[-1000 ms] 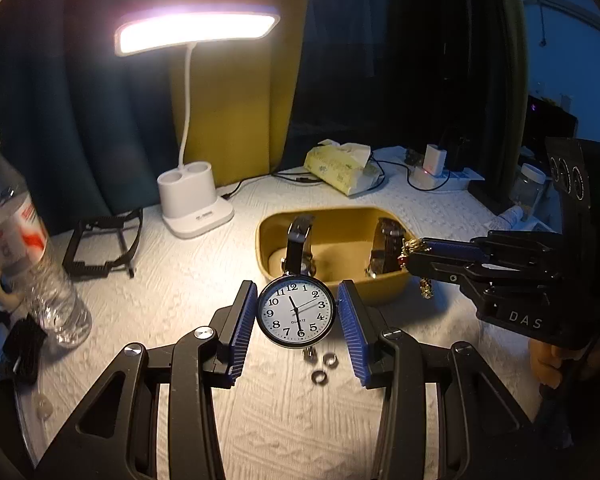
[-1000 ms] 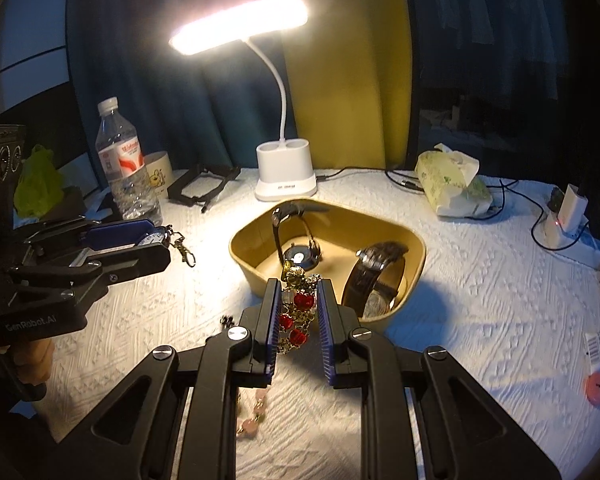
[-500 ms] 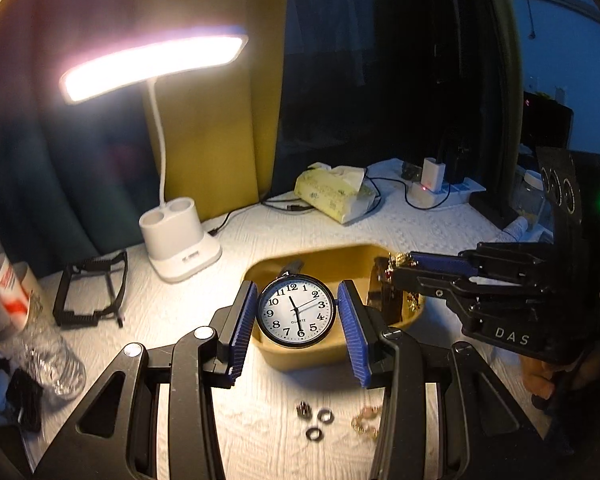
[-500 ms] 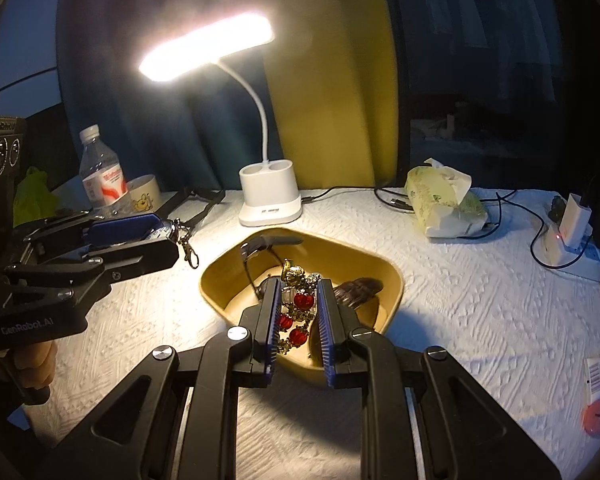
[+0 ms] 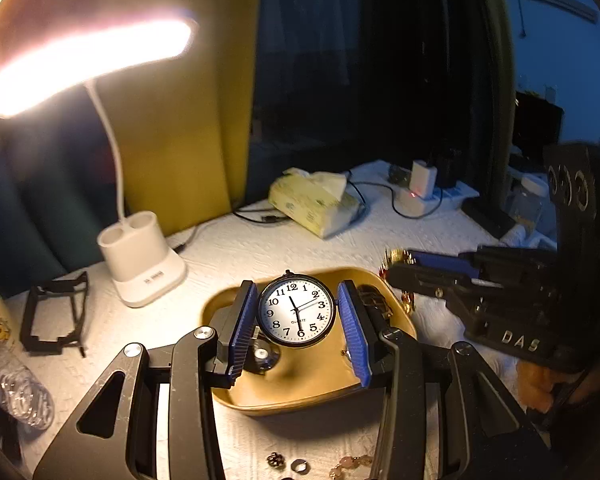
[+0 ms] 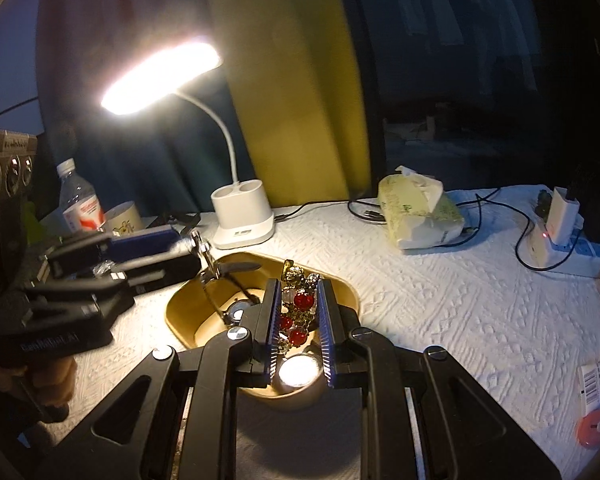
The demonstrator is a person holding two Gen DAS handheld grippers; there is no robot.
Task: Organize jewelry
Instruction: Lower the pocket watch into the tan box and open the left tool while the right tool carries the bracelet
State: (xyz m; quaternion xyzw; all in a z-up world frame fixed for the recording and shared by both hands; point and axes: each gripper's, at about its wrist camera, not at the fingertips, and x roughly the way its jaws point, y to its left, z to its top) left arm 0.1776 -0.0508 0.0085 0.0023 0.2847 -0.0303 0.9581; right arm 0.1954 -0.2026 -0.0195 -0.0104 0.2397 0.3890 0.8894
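Tray (image 5: 404, 322) nearer, watch (image 5: 297, 311) between hand-held gripper pads

White-clothed table (image 6: 440, 300) bears yellow tray (image 6: 180, 312), lamp (image 6: 242, 220), tissue pack (image 6: 418, 216).

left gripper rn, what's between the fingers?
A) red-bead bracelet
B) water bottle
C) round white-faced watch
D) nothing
C: in the left wrist view the left gripper holds a round white-faced watch between its blue fingers, above the yellow tray; the red-bead bracelet is in the right gripper.
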